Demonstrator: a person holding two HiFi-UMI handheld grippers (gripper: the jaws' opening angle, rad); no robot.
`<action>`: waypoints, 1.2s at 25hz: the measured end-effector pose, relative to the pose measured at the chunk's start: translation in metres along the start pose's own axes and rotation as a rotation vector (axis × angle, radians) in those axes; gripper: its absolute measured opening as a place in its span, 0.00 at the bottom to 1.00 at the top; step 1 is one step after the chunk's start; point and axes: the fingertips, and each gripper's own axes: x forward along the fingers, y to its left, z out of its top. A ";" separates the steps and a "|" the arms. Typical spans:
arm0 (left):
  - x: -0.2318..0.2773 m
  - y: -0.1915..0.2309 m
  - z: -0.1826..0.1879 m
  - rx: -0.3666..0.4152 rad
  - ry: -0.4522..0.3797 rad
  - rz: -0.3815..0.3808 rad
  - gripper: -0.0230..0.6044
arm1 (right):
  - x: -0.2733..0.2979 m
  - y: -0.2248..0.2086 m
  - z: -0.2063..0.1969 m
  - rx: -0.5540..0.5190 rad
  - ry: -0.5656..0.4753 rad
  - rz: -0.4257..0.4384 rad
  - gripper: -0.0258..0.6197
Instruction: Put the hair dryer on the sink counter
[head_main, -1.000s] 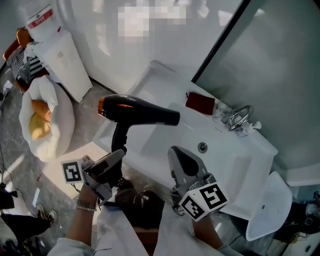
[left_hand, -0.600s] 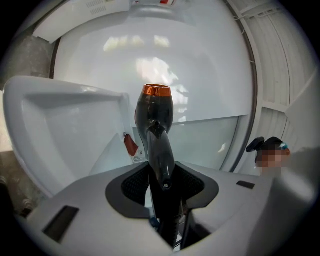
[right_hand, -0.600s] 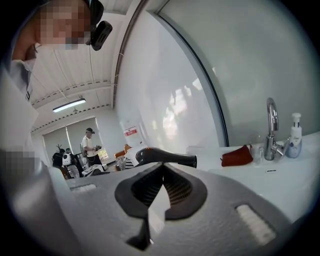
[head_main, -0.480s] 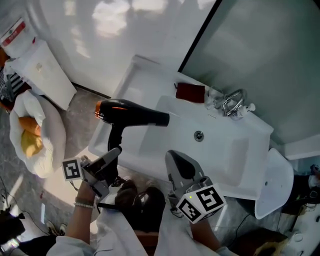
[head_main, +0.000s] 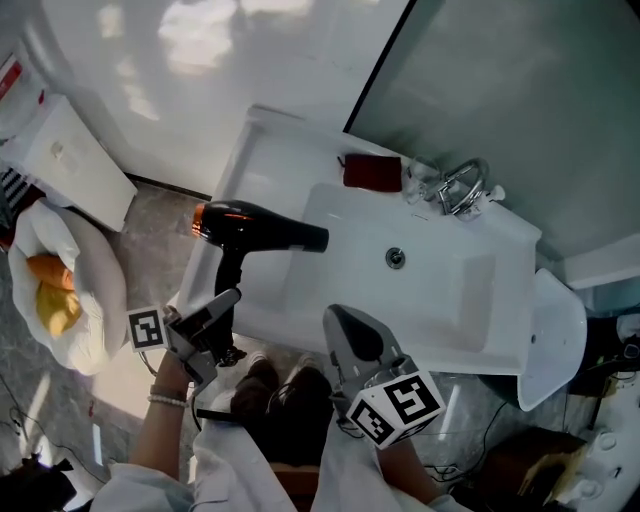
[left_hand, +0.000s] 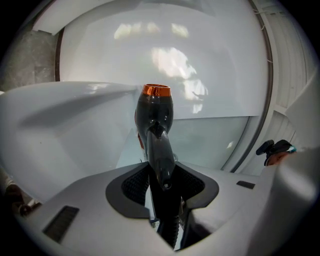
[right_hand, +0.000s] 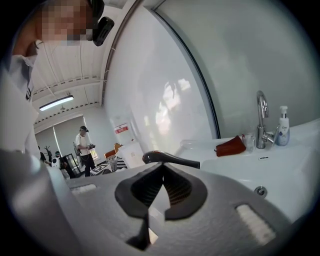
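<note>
The black hair dryer (head_main: 262, 226) with a copper rear ring hangs level over the front left corner of the white sink counter (head_main: 258, 150), nozzle toward the basin. My left gripper (head_main: 226, 305) is shut on its handle from below; in the left gripper view the handle (left_hand: 161, 160) stands between the pads of the left gripper (left_hand: 162, 186), and the dryer's body rises above. My right gripper (head_main: 341, 320) is shut and empty at the counter's front edge. In the right gripper view the right gripper (right_hand: 161, 172) has its jaws together, with the hair dryer (right_hand: 169, 158) just beyond them.
On the counter's back edge lie a dark red pouch (head_main: 372, 172), a chrome faucet (head_main: 462, 186) and a soap bottle (right_hand: 283, 128). The basin (head_main: 440, 290) has a drain. On the floor at left are a white bag (head_main: 62, 290) and a white box (head_main: 62, 150).
My left gripper has sunk with the hair dryer, which now hangs lower by the counter's left front corner. My right gripper has dropped slightly and stays shut.
</note>
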 end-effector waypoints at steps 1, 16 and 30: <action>0.000 0.003 0.001 -0.004 0.006 0.003 0.28 | 0.001 0.000 -0.002 0.004 0.003 -0.007 0.04; 0.002 0.047 0.015 -0.085 0.057 0.102 0.28 | 0.027 0.005 -0.034 0.028 0.077 -0.045 0.04; 0.011 0.057 0.014 -0.114 0.088 0.166 0.28 | 0.083 0.048 -0.105 0.077 0.257 0.053 0.04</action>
